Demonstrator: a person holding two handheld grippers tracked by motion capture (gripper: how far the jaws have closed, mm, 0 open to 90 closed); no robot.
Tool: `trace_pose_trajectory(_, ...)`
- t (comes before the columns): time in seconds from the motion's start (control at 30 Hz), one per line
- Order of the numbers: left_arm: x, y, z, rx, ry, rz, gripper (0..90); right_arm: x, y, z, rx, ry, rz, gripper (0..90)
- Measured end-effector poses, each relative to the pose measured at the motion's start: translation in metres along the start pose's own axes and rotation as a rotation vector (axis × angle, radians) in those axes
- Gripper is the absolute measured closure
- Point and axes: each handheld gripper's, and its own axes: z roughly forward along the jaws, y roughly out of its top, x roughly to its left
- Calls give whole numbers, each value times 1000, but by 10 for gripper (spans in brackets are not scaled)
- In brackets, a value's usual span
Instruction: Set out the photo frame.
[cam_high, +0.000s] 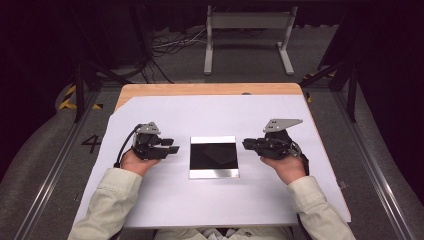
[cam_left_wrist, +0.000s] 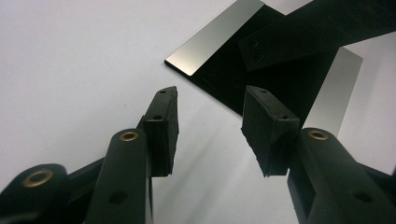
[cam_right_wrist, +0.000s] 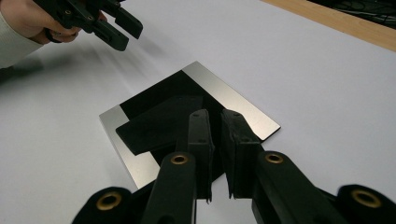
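Note:
A square plate (cam_high: 214, 157) with a glossy black middle and a silver strip along its far and near edges lies flat at the centre of the white sheet. My left gripper (cam_high: 173, 145) is just left of the plate and points at it, jaws open, nothing between them. In the left gripper view its jaws (cam_left_wrist: 210, 109) stand wide apart just short of the plate's corner (cam_left_wrist: 215, 42). My right gripper (cam_high: 246, 144) is just right of the plate. Its jaws (cam_right_wrist: 215, 121) are a narrow gap apart above the plate's (cam_right_wrist: 233, 102) near edge, with nothing between them. The left gripper (cam_right_wrist: 126, 32) shows beyond.
A white sheet (cam_high: 215, 205) covers most of the wooden table (cam_high: 210, 89), whose bare strip runs along the far edge. Beyond the table stand a grey metal frame (cam_high: 248, 30) and loose cables (cam_high: 170, 42) on the floor. A person's forearms in pale sleeves (cam_high: 115, 200) enter from below.

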Motion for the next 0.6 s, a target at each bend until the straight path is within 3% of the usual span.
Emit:
trace_pose_trajectory(0.13, 0, 0, 0, -2, -1, -4, 561, -10, 3, 2, 25, 59, 9, 808)
trace_pose_trajectory(0.33, -1, -1, 0, 2, -1, -3, 561, -19, 6, 5, 62, 117, -20, 795)
trace_pose_trajectory(0.6, 0, -1, 0, 2, -1, 4, 560, -23, 11, 8, 88, 186, -37, 770)
